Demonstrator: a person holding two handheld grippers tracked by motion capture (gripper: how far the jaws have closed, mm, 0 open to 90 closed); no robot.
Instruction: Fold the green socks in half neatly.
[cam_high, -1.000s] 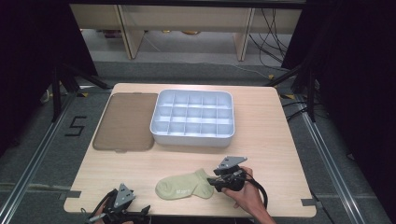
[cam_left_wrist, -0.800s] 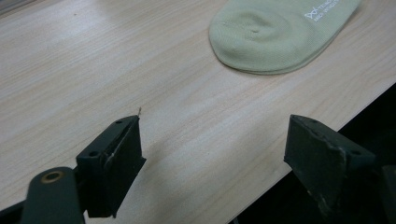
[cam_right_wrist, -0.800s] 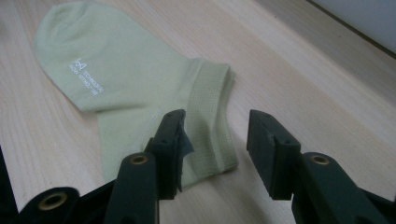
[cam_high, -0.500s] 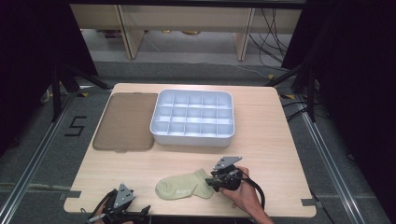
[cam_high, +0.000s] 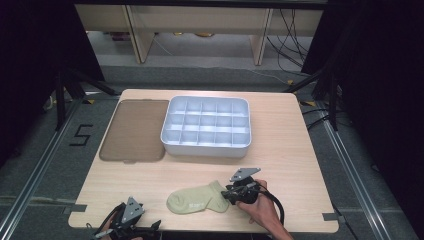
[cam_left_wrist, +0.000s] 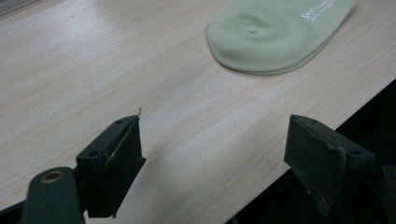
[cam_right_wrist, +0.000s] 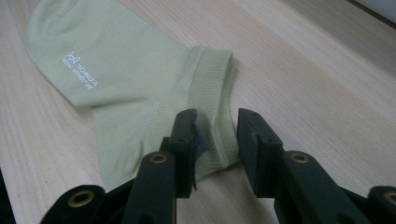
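Evidently the grasp step was underway: the right hand-held gripper (cam_right_wrist: 215, 140), jaws narrowly apart, straddled the ribbed cuff of the green sock (cam_right_wrist: 126, 79) (flat on the desk (cam_high: 300, 150)); closing seemed next.

Right gripper (cam_high: 231, 194), held in the person's hand (cam_high: 256, 209), jaws nearly closed, a narrow gap between them; left gripper (cam_high: 150, 226) low at the near edge (jaws spread wide).
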